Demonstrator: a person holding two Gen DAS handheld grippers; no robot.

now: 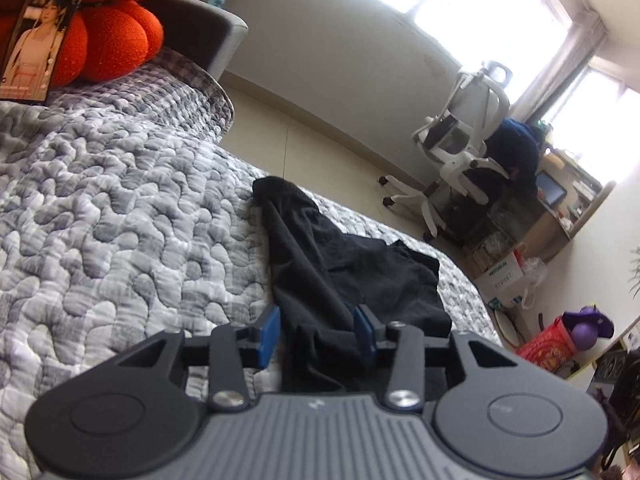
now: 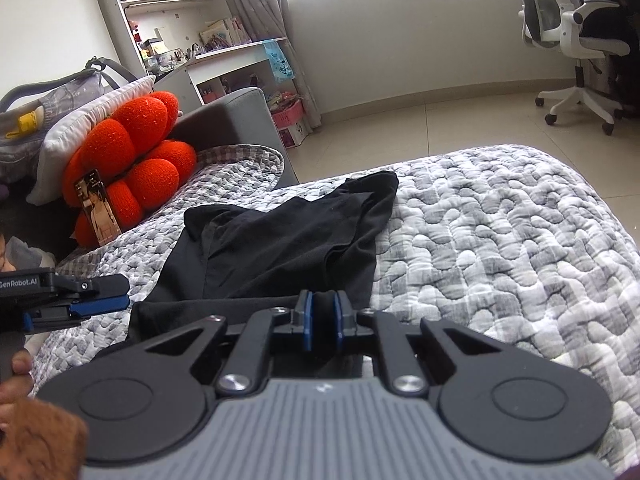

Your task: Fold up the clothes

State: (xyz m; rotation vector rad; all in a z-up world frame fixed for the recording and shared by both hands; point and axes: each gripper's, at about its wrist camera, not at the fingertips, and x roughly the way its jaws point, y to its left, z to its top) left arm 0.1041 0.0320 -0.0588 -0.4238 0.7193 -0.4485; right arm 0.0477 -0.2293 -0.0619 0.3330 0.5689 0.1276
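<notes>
Reading "GenRobot.AI": left gripper (image 2: 100, 304) casing

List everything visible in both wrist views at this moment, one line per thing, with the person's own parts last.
black garment: one, black, rumpled on the quilt, its near edge at both tongs
quilt: one, grey and white, covering the bed
cushion: one, orange-red, lobed, at the head of the bed
photo card: one, propped against the cushion
pillow: one, pale grey, behind the cushion
office chair: one, white, on the tiled floor by the window wall
bookshelf: one, white, full of books, in the corner
cardboard box: one, white, on the floor past the bed
left tongs: open, garment lying between the blue pads
right tongs: shut on a fold of the garment
hand: one, at the right view's left edge
</notes>
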